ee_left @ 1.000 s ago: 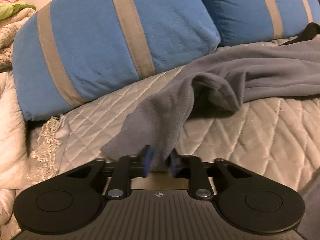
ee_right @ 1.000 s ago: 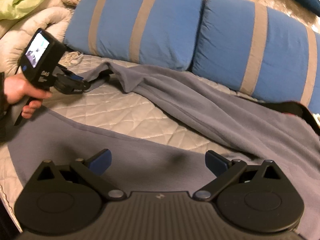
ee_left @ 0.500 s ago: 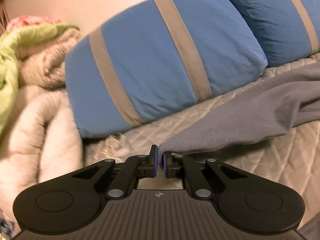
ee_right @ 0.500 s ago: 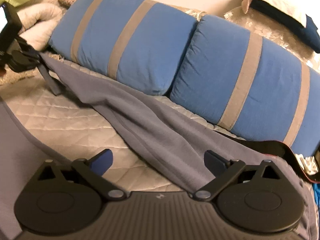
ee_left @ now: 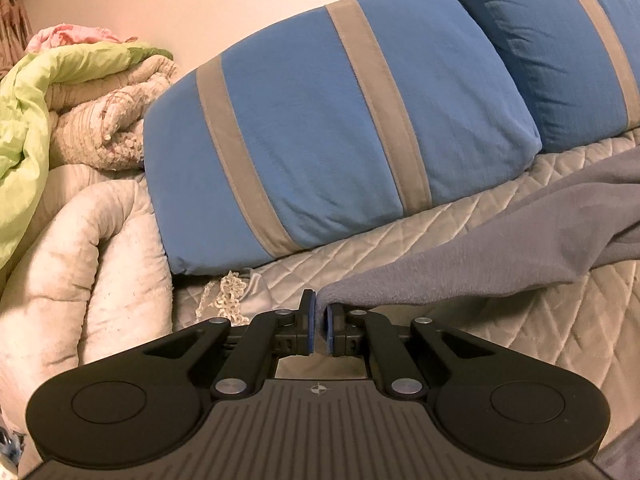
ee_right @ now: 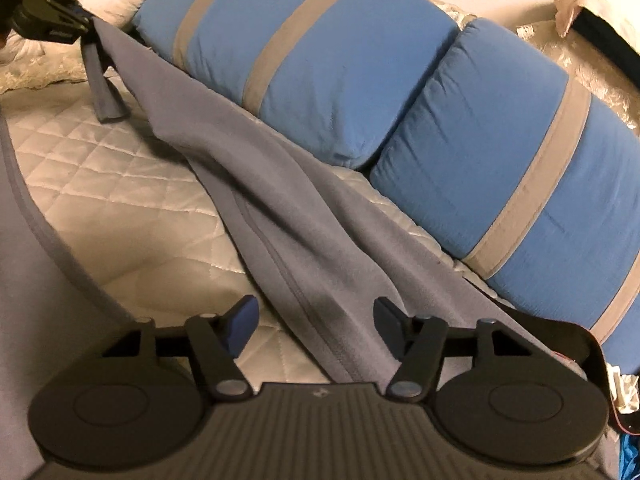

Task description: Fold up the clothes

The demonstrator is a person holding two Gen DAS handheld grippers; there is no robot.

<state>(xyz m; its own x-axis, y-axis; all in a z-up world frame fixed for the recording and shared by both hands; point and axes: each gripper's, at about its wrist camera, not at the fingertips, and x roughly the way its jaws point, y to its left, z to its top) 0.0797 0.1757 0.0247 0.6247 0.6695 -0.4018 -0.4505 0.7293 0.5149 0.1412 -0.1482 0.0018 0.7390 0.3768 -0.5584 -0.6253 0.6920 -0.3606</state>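
My left gripper is clamped on a corner of the grey garment, the fleece pinched between its blue pads. From that corner the cloth stretches away, lifted off the quilt, in front of the near blue pillow. In the right wrist view the same gripper sits at the far end of that pillow, with a short strip of fabric hanging down below it.

The garment runs as a long taut band along the foot of the pillow, down toward my right gripper. Its seam passes between the right fingers, which have just been closing; they still stand apart with the cloth between them, and the pads are not pressing on it. The quilt is bare on the side of the band away from the pillow. A second blue pillow lies end to end with the first. Past the pillow's far end in the left view, a pile of bedding is heaped up.
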